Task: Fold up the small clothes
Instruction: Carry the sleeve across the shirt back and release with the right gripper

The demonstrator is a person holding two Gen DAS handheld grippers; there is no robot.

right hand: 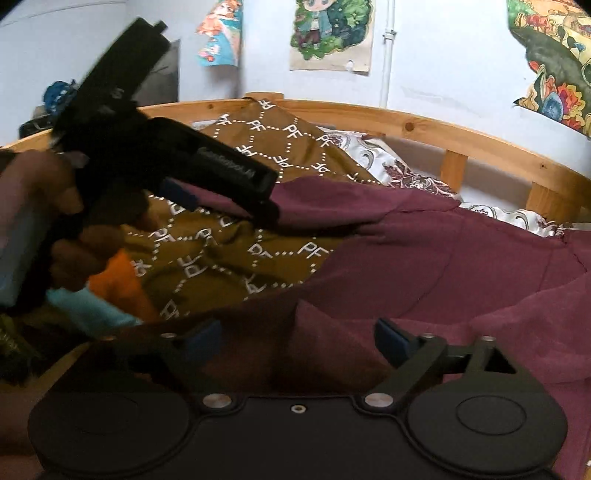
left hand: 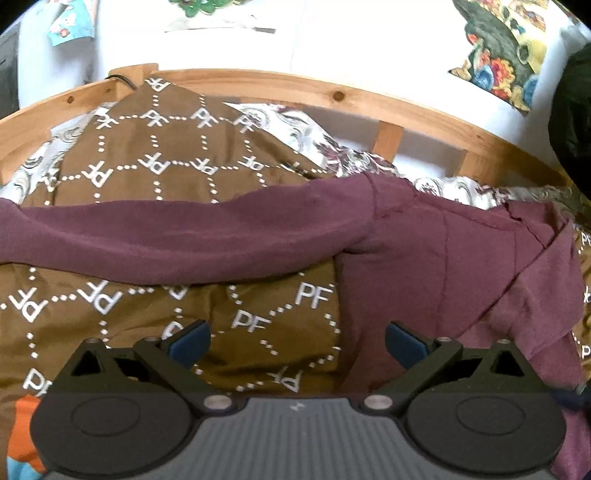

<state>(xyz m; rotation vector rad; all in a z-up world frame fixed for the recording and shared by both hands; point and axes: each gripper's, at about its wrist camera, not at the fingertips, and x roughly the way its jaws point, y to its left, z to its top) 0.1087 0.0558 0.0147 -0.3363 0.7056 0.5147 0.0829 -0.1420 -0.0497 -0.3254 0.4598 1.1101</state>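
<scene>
- Left gripper (left hand: 297, 341), bottom centre of the left wrist view: blue-padded jaws spread wide, nothing between them; brown cover and maroon cloth lie below.
- Right gripper (right hand: 297, 341), bottom centre of the right wrist view: jaws likewise wide apart, over maroon cloth; no pad presses on it.
- Maroon garment (left hand: 424, 266): plain, matte, long-sleeved top, unfolded. Body fills the right and lower right of both views; one sleeve (left hand: 166, 236) stretches leftward across mid-frame as a broad band. Seams visible at shoulder, wrinkles throughout.
- Garment lies on a brown bedcover (left hand: 155, 155) printed with white dotted diamonds and repeated letters "PF".
- Orange and light blue cloth (right hand: 118, 288) at lower left, partly hidden.
- Pale floral sheet (left hand: 332, 155) shows behind the cover; wooden bed rail (left hand: 332, 96) curves across the upper frame.
- Right wrist view, upper left: a hand (right hand: 40, 192) holds the left gripper; white lettering on its black body is too blurred to read.
- Cartoon poster (right hand: 330, 33) on the wall, top centre.
</scene>
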